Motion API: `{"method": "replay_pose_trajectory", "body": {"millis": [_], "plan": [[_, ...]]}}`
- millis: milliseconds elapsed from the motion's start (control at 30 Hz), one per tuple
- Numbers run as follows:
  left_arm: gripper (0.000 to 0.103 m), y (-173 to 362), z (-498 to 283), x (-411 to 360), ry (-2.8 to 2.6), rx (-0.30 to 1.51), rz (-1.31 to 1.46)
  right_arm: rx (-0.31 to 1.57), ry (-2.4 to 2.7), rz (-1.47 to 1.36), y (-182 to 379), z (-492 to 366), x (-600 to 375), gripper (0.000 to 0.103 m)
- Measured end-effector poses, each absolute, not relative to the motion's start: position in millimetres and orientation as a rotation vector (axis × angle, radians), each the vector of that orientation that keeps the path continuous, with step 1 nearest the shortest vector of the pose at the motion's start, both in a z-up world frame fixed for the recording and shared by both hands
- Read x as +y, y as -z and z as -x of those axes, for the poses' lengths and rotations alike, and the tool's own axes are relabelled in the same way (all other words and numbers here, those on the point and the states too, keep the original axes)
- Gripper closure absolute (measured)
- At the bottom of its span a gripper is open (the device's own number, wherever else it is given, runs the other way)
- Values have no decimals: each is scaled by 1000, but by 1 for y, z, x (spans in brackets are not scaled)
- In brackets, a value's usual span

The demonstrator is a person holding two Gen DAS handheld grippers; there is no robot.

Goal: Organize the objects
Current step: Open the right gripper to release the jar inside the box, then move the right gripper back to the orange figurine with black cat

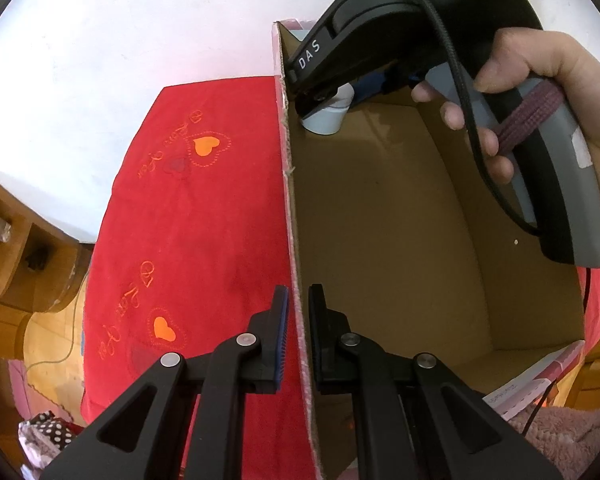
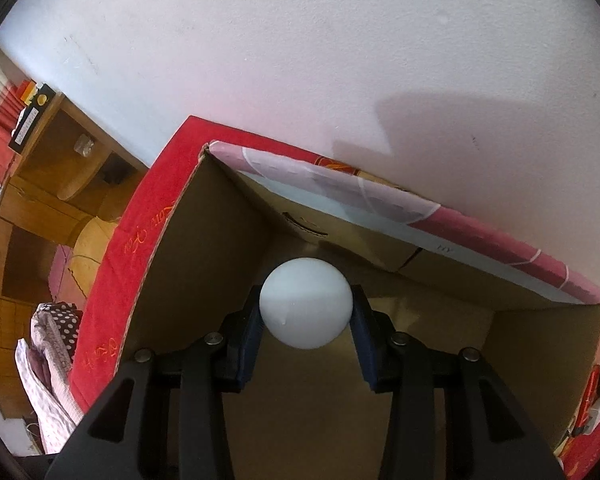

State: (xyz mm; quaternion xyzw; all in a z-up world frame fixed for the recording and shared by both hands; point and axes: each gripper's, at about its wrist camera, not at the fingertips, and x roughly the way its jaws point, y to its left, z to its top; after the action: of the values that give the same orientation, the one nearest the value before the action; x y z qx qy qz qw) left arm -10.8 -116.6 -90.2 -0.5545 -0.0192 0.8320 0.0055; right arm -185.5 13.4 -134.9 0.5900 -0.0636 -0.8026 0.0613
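An open cardboard box (image 1: pixel 380 220) with a pink printed outside stands on a red cloth (image 1: pixel 188 220). My left gripper (image 1: pixel 298 332) is shut on the box's left wall, one pad outside and one inside. My right gripper (image 2: pixel 307 296) is shut on a white round-ended object (image 2: pixel 306 308) and holds it inside the box (image 2: pixel 204 240), near the far corner. In the left wrist view a hand (image 1: pixel 540 92) holds that right gripper (image 1: pixel 318 106) over the far left corner, with the pale object (image 1: pixel 328 118) showing under its tips. The object's upper part is hidden.
The red cloth with embroidered hearts (image 2: pixel 116 264) runs along a white wall (image 2: pixel 300 60). Wooden furniture (image 1: pixel 16 248) stands to the left, with polka-dot fabric (image 1: pixel 48 428) below it. A pink fluffy fabric (image 1: pixel 560 436) lies at the near right.
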Motion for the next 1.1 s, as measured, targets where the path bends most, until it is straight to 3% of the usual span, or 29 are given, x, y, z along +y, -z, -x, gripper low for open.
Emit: {"method": "replay_pose_trajectory", "body": {"millis": [133,267,567,800,933,1100], "plan": [[92,93,13,-120,-2607,-63,1743,-177,2447,-1785,131,186,10,60],[92,94,14,-121,-2607,-54,1741,-177,2473,-1740,112,181,12,48],[92,95,15,-128,-2612,-56,1746,-172,2503,-1559,43,142,30,48],[92,93,13,-128,-2616,-60,1740,-239,2615,-1445,-8,55,91,48],[92,91,14,-127,-2612,-54,1740,-285,2720,-1485,-8,6,137,48],[92,89,13,-122,-2610,-40,1744,-408,2799,-1687,31,-50,191,48]]}}
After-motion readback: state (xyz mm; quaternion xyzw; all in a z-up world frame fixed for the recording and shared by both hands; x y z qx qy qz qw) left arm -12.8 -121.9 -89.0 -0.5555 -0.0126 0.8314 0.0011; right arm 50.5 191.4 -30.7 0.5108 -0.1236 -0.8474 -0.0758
